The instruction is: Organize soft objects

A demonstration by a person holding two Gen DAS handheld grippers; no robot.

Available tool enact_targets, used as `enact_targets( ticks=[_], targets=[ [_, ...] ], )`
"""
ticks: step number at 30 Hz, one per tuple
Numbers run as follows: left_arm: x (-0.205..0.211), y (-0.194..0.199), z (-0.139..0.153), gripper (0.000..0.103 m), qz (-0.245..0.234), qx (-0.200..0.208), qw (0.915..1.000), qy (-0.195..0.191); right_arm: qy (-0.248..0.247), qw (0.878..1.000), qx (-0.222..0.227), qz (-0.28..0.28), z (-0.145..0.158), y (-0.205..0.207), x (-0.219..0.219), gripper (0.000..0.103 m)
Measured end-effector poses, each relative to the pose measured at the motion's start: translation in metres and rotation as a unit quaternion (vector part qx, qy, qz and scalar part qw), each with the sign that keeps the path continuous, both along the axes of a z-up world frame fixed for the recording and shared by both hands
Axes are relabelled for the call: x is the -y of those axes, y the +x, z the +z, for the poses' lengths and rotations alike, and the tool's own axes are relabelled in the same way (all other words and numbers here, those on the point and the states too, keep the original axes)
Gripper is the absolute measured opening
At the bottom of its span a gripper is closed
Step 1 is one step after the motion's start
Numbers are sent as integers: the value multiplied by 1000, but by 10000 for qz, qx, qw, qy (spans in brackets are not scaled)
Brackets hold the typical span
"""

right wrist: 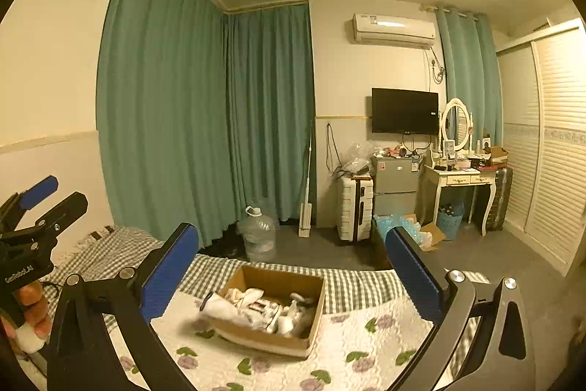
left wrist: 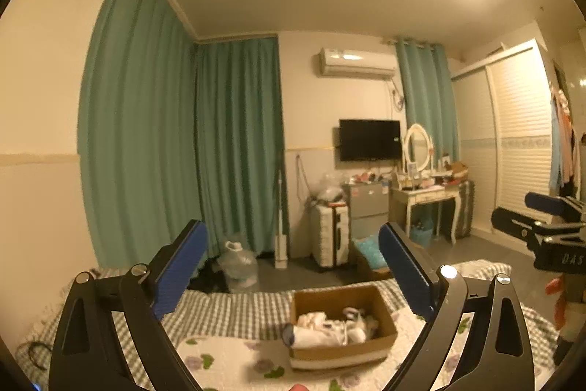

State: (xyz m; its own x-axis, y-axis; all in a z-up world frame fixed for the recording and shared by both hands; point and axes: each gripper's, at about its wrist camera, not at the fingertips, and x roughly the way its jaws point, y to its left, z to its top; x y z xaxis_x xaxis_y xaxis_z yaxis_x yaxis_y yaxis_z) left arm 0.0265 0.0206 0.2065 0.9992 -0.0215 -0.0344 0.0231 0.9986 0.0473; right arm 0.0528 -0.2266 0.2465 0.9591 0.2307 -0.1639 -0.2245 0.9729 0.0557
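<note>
A brown cardboard box sits on the bed and shows in the right wrist view too. It holds rolled white socks and other soft cloth items, also seen from the right. One white roll with a dark end hangs over the box's near-left rim. My left gripper is open and empty, raised above and behind the box. My right gripper is open and empty, also held above the box.
The bed has a floral quilt over a green checked sheet. Beyond the bed are a water jug, a white suitcase, a small fridge, a dressing table and teal curtains.
</note>
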Motion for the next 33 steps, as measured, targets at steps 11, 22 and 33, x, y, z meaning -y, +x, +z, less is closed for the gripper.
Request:
enact_targets(
  ticks=[11, 22, 33],
  targets=[
    [8, 25, -136, 96, 337, -619, 9975, 35, -226, 9996, -46, -151, -144, -3, -20, 103],
    [7, 47, -186, 96, 283, -1365, 9902, 40, -125, 9970, -743, -149, -231, 39, -18, 103],
    [9, 44, -190, 96, 192, -1384, 9902, 22, -223, 9970, -743, 14, -232, 37, -33, 103]
  ],
)
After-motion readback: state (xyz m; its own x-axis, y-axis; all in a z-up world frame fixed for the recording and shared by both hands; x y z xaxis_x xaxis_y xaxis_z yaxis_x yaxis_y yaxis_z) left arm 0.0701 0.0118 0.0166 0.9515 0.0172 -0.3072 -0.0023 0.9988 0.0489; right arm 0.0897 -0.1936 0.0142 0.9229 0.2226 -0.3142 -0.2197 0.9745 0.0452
